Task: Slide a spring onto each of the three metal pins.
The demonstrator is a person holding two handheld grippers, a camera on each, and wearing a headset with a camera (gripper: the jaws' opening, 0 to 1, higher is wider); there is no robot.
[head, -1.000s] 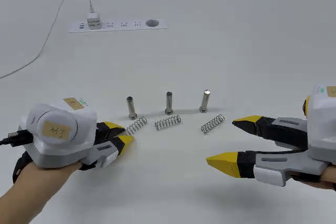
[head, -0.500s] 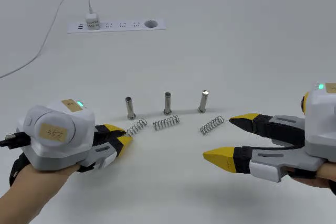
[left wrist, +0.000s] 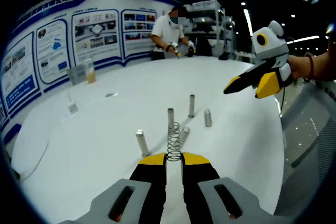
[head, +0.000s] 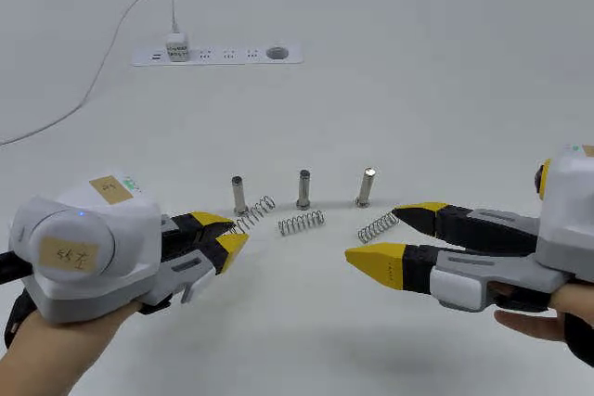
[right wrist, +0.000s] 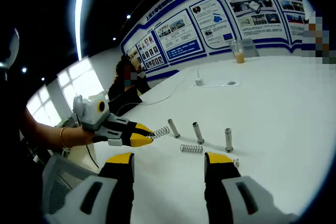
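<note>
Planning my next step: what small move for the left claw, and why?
Probably raise the left claw until the free end of the spring sits above the nearest pin. The claw is shut on its other end, and that pin is bare.

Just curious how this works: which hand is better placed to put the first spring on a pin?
Left: its fingers pinch a spring beside the nearest pin. The right gripper is open, holding nothing.
</note>
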